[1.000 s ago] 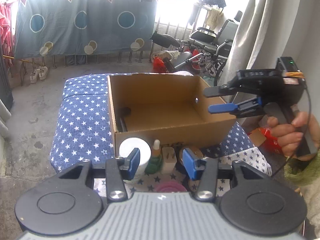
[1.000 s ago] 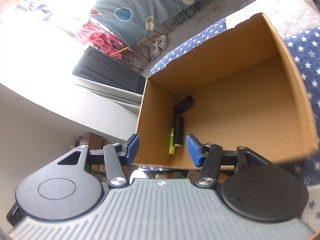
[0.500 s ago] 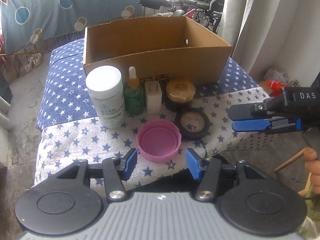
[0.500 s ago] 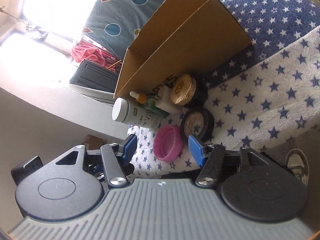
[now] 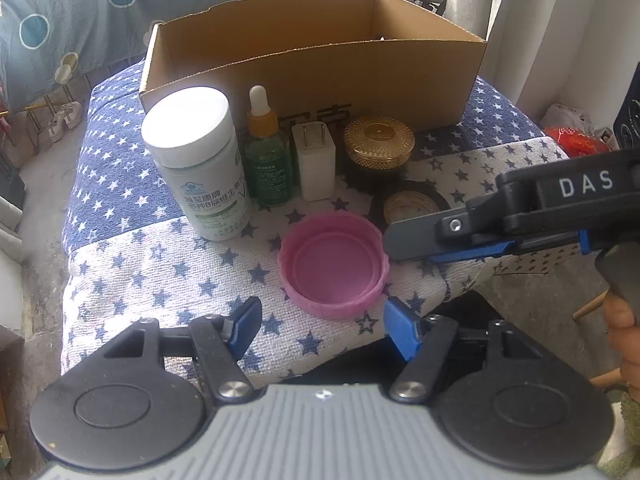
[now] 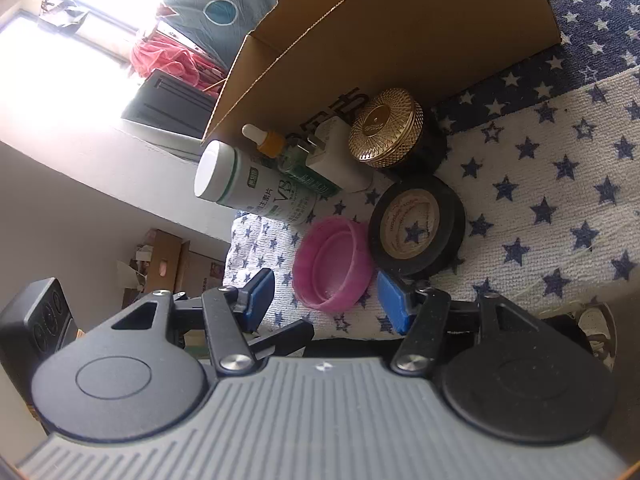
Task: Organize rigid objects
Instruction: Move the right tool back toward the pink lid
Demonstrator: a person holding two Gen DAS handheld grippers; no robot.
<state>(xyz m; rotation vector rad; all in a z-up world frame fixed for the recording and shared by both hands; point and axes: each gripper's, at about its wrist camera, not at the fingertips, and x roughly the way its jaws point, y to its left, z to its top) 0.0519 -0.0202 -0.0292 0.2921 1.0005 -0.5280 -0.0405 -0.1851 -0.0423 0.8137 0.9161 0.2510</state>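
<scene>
The pink lid [image 5: 334, 264] lies open side up on the star-print cloth [image 5: 132, 264] of the desk, near its front edge, with the black tape roll [image 6: 416, 226] touching or just beside it at about 2 o'clock in the left wrist view. Farther back, in front of the cardboard box [image 5: 320, 76], stand a white pill bottle [image 5: 198, 164], a green dropper bottle [image 5: 267, 156], a white plug adapter [image 5: 314, 160] and a gold-lidded jar [image 5: 378, 146]. The left tool [image 5: 320, 326] hovers at 6 o'clock of the lid, jaws spread about as wide as the lid and holding nothing. The right tool [image 6: 326, 300] is likewise wide open and empty, its blue pads flanking the lid's near rim. The lid looks like thin moulded plastic: light, stiff, a little slick, and not fragile. Its ribbed outer wall gives the best hold, pinched across the full width, or one pad inside and one outside the rim. A shallow grip may let it tip or skid on the cloth.
</scene>
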